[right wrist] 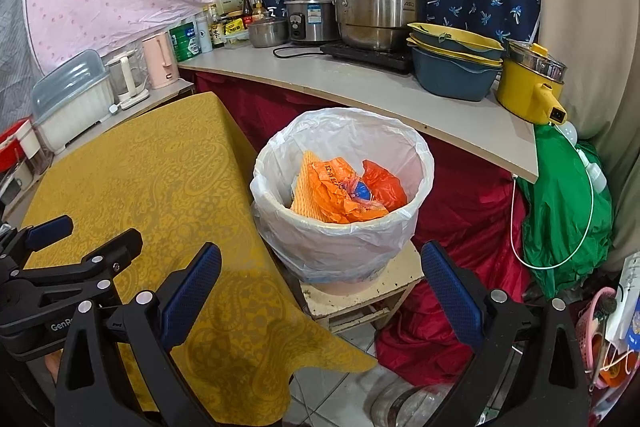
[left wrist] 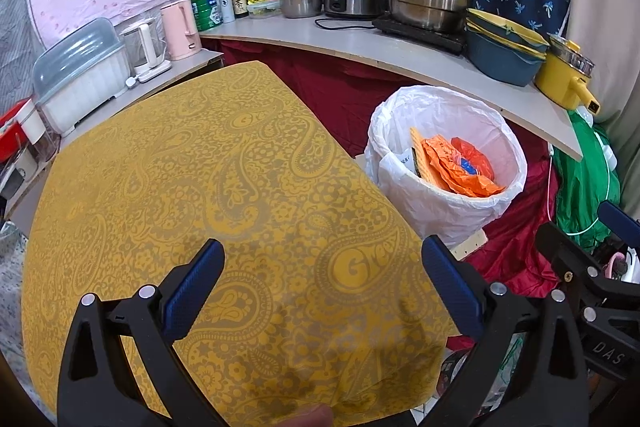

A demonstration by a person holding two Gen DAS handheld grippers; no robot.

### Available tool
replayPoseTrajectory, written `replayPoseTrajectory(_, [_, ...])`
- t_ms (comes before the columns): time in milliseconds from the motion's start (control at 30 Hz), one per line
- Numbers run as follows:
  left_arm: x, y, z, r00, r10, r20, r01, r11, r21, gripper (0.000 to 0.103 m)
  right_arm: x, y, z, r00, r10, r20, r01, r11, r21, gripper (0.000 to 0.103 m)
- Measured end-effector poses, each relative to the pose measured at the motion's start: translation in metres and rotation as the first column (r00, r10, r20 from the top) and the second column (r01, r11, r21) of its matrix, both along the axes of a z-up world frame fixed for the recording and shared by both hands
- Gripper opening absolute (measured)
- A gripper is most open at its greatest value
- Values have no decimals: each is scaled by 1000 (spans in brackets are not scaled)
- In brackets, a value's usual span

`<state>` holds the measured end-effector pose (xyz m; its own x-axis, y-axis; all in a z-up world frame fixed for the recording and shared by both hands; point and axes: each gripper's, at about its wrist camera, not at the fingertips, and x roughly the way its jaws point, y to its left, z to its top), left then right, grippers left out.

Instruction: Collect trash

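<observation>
The left gripper (left wrist: 322, 261) hangs over the yellow paisley tablecloth (left wrist: 200, 167) with its blue pads spread wide and nothing between them, and the right gripper (right wrist: 320, 263) is just as open and empty, pointed toward the bin (right wrist: 340, 227). That bin, lined with a white plastic bag (right wrist: 280, 223), sits on a small wooden stool (right wrist: 360, 299) just beside the table's corner, below the grey counter (right wrist: 360, 87) crowded with pots. The trash I can see is already inside it: crumpled orange plastic bags (right wrist: 340, 195), a flat orange waffle-textured sheet (right wrist: 304, 183) leaning against the wall, and something blue half buried among them. No loose scrap shows on the cloth in either view, so the collecting looks about finished to me. All of it should handle as very light and soft: thin film that crushes, slides and springs back, and snags easily on the liner. If any piece needs lifting, a bunched fold near the top would give the pads more to bite than a single slick layer. The liner itself seems best taken at its rolled-over rim, gently, since film that thin could tear.
</observation>
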<state>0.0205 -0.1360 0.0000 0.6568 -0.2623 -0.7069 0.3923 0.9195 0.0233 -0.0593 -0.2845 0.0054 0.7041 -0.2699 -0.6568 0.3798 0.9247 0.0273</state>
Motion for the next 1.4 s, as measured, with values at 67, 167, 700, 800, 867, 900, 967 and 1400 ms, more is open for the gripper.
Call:
replayPoseTrajectory(67, [0, 1, 0, 1000, 0, -1, 0, 1000, 0, 94, -1, 1, 0, 1000, -4, 1, 4, 1000, 0, 97])
replayPoseTrajectory(167, [-1, 1, -1, 1000, 0, 0, 0, 1000, 4, 95, -2, 2, 0, 1000, -6, -2, 6, 1000, -1, 97])
replayPoseTrajectory(700, [-3, 1, -2, 1000, 4, 0, -4, 1000, 9, 94, -6, 3, 2, 1000, -10, 2, 10, 1000, -13, 97])
replayPoseTrajectory(800, [-4, 2, -2, 1000, 11, -1, -11, 1000, 4, 94, -8, 2, 2, 1000, -14, 3, 14, 1000, -11, 97])
replayPoseTrajectory(867, [-5, 3, -2, 1000, 19, 4, -19, 1000, 0, 94, -8, 0, 1, 1000, -17, 2, 17, 1000, -12, 97])
replayPoseTrajectory(900, [-6, 3, -2, 1000, 18, 6, -18, 1000, -2, 94, -8, 0, 0, 1000, -18, 2, 18, 1000, -11, 97])
replayPoseTrajectory(967, [-7, 1, -2, 1000, 13, 5, -13, 1000, 2, 94, -9, -1, -1, 1000, -21, 0, 21, 1000, -11, 97])
replayPoseTrajectory(1400, [-11, -10, -3, 1000, -28, 11, 28, 999, 21, 94, -13, -7, -2, 999, -41, 11, 41, 999, -6, 97])
